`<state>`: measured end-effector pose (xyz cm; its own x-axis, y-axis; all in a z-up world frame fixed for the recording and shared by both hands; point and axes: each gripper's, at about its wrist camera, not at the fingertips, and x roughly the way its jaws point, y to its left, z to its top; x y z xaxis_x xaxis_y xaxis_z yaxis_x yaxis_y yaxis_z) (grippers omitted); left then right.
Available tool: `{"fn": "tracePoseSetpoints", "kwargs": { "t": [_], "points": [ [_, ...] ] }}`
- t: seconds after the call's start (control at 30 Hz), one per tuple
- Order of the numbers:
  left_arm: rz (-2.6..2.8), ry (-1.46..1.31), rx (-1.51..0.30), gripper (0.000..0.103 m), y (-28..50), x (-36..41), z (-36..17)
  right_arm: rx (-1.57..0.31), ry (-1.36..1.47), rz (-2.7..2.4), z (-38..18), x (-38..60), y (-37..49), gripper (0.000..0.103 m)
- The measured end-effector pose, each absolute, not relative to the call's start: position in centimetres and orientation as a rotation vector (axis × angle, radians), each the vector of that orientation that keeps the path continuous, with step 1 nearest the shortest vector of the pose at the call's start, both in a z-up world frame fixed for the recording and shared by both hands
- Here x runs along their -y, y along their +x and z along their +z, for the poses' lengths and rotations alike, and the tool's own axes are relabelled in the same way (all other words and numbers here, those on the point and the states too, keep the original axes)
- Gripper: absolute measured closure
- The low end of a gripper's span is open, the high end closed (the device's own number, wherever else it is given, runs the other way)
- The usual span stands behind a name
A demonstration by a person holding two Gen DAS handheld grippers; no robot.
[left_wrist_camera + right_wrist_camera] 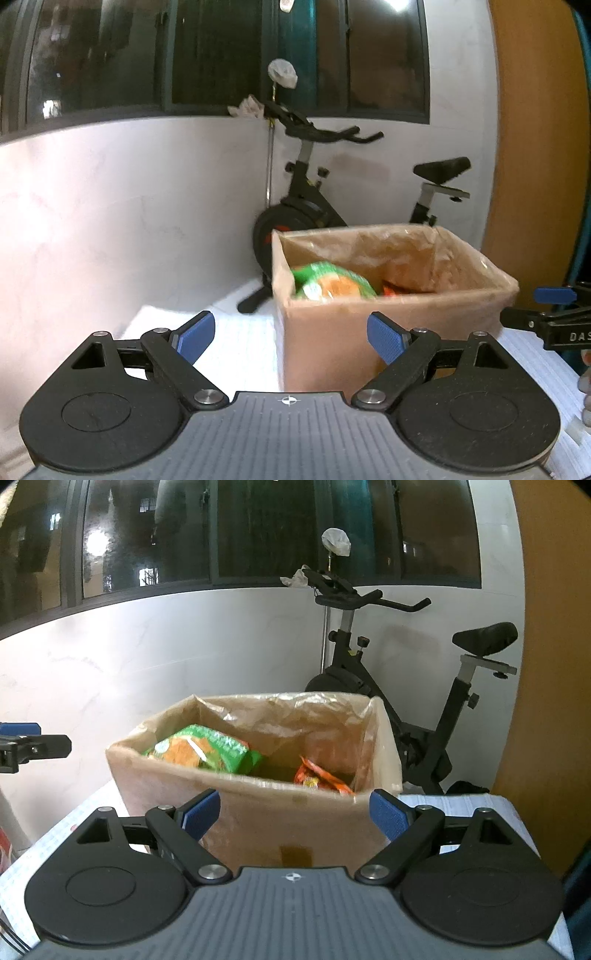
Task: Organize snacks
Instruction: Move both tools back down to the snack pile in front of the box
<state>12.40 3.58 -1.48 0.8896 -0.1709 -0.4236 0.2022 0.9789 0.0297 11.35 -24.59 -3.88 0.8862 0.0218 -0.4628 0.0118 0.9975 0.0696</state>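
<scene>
A brown cardboard box (pixel 258 812) stands on a white table (pixel 480 805), lined with a crinkled clear bag. Both grippers hover in front of it, on the near side, and neither holds anything.

The left gripper (pixel 291 336) has its blue-padded jaws spread wide. From its camera the box (pixel 332 343) sits ahead and toward 1 o'clock, its near left corner falling in the gap between the jaws without touching either one. Inside the box a green and orange snack pack (pixel 332 282) leans against the left wall, blurred in this view, well beyond the jaws at about 12 o'clock. A sliver of an orange pack (pixel 388 290) shows to its right.

The right gripper (pixel 295 814) is likewise spread open and empty. From its camera the box fills the gap between the jaws, its front wall dead ahead at 12 o'clock and close. The green pack (pixel 207 751) lies at about 11 o'clock, up inside the left half of the box; the orange pack (pixel 321 777) stands lower at about 1 o'clock, near the right wall. Both are behind the front wall, apart from the jaws.

Each gripper shows at the edge of the other's view: the right one (pixel 554 314) at 3 o'clock, the left one (pixel 26 744) at 9 o'clock.

A black exercise bike (pixel 424 686) stands behind the box against the white wall, under dark windows.
</scene>
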Motion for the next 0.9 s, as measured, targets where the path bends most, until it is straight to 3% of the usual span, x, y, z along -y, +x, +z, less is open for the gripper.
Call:
{"fn": "tracePoseSetpoints", "kwargs": {
  "t": [0.4, 0.9],
  "points": [
    [-0.244, -0.008, -0.565, 0.013, 9.7, -3.7, -8.1, -0.504, 0.066, -0.002, -9.5, 24.9, 6.4, 0.013],
    [-0.218, -0.117, -0.869, 0.017, 9.8, 0.0, -16.7, -0.541, 0.068, -0.032, -16.3, 22.5, 3.8, 0.013]
  ]
}}
